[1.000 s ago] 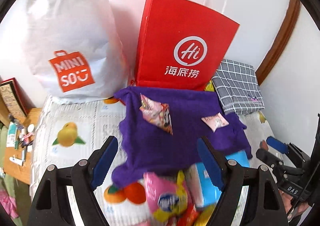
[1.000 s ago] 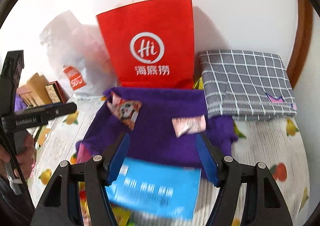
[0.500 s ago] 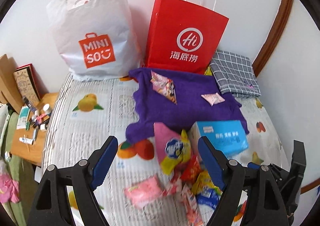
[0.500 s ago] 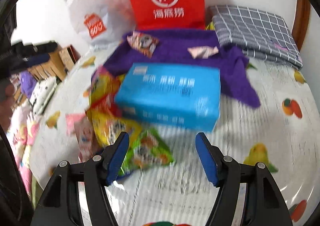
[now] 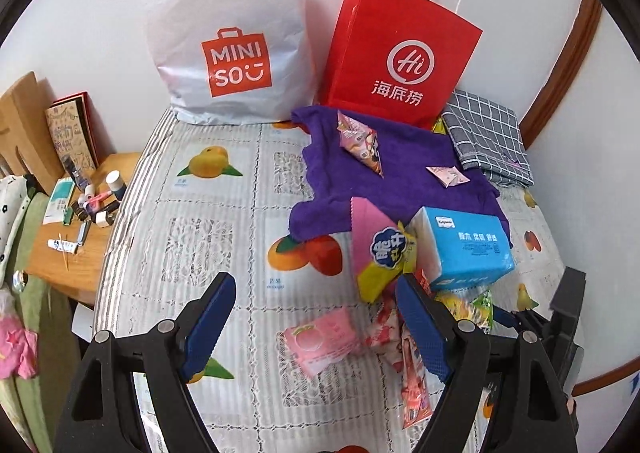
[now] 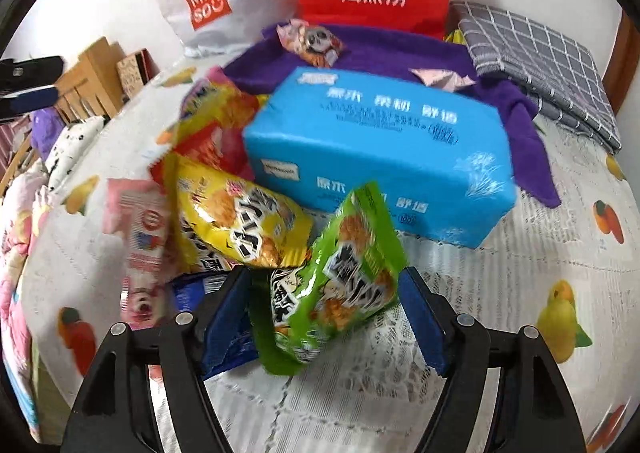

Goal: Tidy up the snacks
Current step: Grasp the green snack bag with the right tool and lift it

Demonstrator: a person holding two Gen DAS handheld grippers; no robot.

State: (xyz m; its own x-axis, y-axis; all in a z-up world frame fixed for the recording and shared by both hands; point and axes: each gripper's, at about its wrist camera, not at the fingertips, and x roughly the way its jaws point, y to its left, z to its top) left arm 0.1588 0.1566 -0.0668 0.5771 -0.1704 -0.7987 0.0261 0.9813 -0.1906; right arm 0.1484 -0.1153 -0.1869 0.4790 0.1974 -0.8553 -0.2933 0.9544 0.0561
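Observation:
A pile of snack packets lies on the fruit-print table cover: a green packet [image 6: 340, 289], a yellow packet [image 6: 240, 225], a pink-and-yellow packet [image 5: 378, 249] and a flat pink packet [image 5: 324, 341]. A blue tissue pack [image 6: 380, 157] rests on the pile and also shows in the left wrist view [image 5: 464, 249]. My right gripper [image 6: 324, 313] is open with the green packet between its fingers, not gripped. My left gripper [image 5: 320, 325] is open and empty above the flat pink packet. Two small packets [image 5: 360, 141] lie on a purple cloth [image 5: 400, 177].
A red paper bag [image 5: 400, 53] and a white Miniso bag [image 5: 228, 33] stand against the back wall. A grey checked cloth [image 5: 488, 137] lies at the back right. A wooden side table [image 5: 76, 237] with small bottles is at the left.
Both grippers have pulled back and tilted down over the snack pile. The right gripper has come close to the green packet, which now sits between its open fingers.

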